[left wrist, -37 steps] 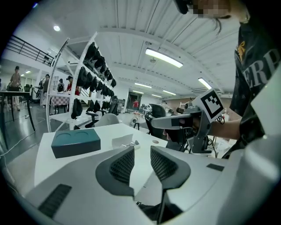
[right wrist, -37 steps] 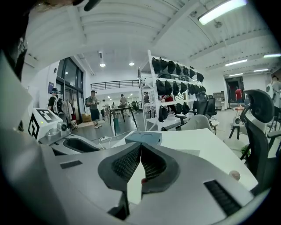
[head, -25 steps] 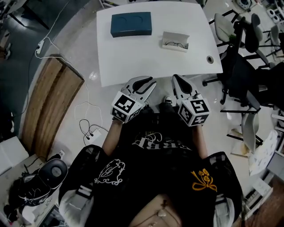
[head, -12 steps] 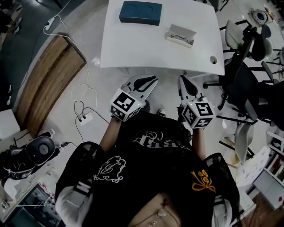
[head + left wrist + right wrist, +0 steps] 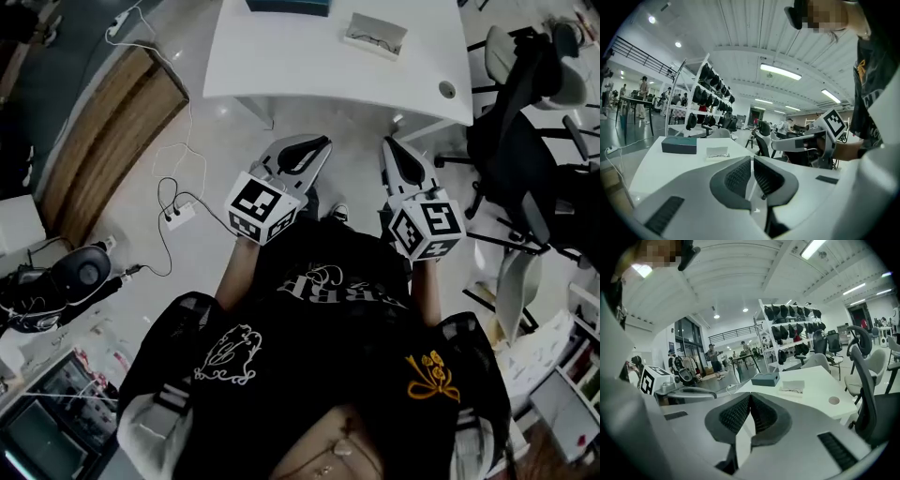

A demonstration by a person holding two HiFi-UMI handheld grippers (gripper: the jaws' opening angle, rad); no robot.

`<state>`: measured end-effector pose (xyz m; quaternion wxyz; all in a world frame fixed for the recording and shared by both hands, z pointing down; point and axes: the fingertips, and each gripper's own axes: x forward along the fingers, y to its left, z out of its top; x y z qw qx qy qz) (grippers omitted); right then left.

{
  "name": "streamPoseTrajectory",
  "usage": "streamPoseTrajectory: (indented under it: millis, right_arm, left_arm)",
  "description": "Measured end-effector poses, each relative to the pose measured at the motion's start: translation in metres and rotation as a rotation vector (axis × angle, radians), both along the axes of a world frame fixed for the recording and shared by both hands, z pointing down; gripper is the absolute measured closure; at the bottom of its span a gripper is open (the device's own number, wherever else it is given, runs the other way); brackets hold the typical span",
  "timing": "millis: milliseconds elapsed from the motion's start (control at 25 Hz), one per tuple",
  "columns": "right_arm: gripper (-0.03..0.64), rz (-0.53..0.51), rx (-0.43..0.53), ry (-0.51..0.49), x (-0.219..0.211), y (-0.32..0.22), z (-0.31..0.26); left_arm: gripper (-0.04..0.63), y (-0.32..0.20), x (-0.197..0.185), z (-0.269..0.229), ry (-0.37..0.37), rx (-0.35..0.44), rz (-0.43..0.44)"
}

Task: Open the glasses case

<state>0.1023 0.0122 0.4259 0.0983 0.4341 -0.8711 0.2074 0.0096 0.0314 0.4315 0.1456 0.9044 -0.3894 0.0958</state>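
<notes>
A white glasses case [image 5: 375, 35] lies with its lid up and glasses inside on the white table [image 5: 309, 66], at the top of the head view. It also shows far ahead as the case [image 5: 717, 152] and as the case [image 5: 792, 387]. Beside it sits a teal box [image 5: 289, 6]. Both grippers hover over the floor, well short of the table, in front of the person's body. My left gripper [image 5: 322, 143] is shut, pads [image 5: 740, 176] meeting with nothing between them. My right gripper [image 5: 387, 142] is shut and empty too, as its own view [image 5: 750, 397] shows.
A black office chair [image 5: 525, 141] stands right of the table. A wooden panel [image 5: 103, 141] lies on the floor at left, with a power strip and cables [image 5: 183, 214] near it. The table has a round hole [image 5: 447, 90] by its right corner. Racks of dark bags [image 5: 708, 98] stand beyond.
Both grippers have drawn back from the table, which now sits farther off at the top of the head view. The left jaws have come together from partly open.
</notes>
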Motion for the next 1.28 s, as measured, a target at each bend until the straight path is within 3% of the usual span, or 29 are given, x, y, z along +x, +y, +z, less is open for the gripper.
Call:
streamPoseTrajectory:
  millis: [440, 760, 1280]
  right_arm:
    - [0.603, -0.126, -0.015, -0.109, 0.017, 0.04, -0.007]
    - [0.604, -0.181, 0.017, -0.013, 0.023, 0.055, -0.008]
    - [0.604, -0.197, 0.015, -0.02, 0.026, 0.068, -0.005]
  left_arm:
    - [0.56, 0.049, 0.037, -0.009, -0.032, 0.021, -0.051]
    - [0.56, 0.062, 0.051, -0.016, -0.033, 0.042, -0.046]
    - [0.56, 0.074, 0.057, -0.014, -0.044, 0.049, -0.045]
